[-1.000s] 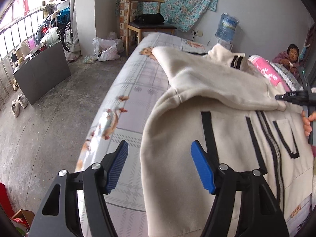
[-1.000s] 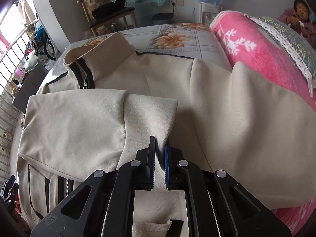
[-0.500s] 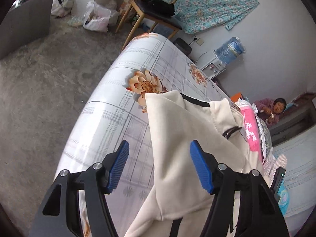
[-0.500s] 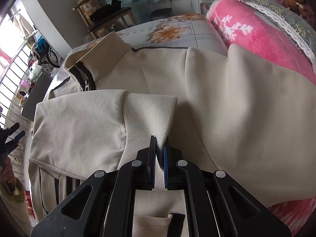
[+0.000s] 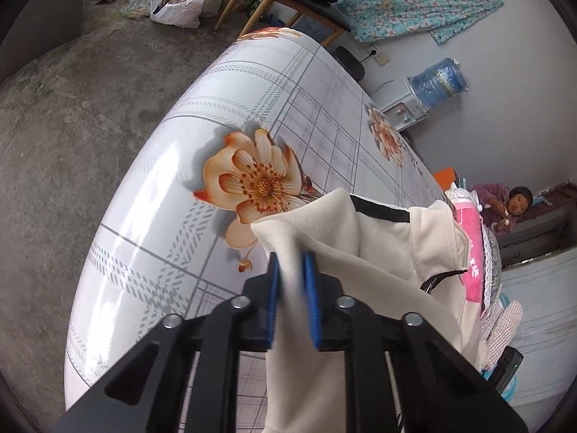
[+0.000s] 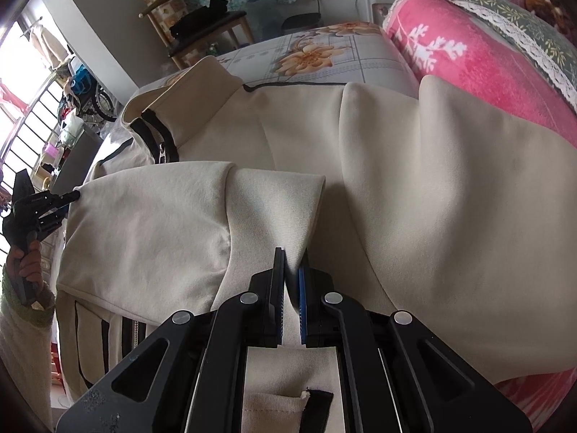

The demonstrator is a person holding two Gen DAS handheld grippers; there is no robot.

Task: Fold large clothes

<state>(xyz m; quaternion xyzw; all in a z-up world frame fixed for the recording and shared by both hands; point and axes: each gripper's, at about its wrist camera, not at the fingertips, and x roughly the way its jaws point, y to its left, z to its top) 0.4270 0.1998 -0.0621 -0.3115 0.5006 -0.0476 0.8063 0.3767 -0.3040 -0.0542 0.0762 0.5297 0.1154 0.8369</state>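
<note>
The cream jacket (image 6: pixel 414 187) lies spread on the bed (image 5: pixel 173 187), its far side against the pink blanket (image 6: pixel 479 68). The left gripper (image 5: pixel 290 288) has its blue fingers (image 5: pixel 273 299) clamped on a jacket fold near the bed's orange flower. The right gripper (image 6: pixel 291 296) has its fingers pinched on the folded sleeve (image 6: pixel 202 216), nearer than the collar (image 6: pixel 187 97).

The jacket (image 6: pixel 414 187) lies on the bed (image 5: pixel 173 187) — blanket (image 6: pixel 479 72) at two o'clock, chair (image 6: pixel 202 25) at eleven.
</note>
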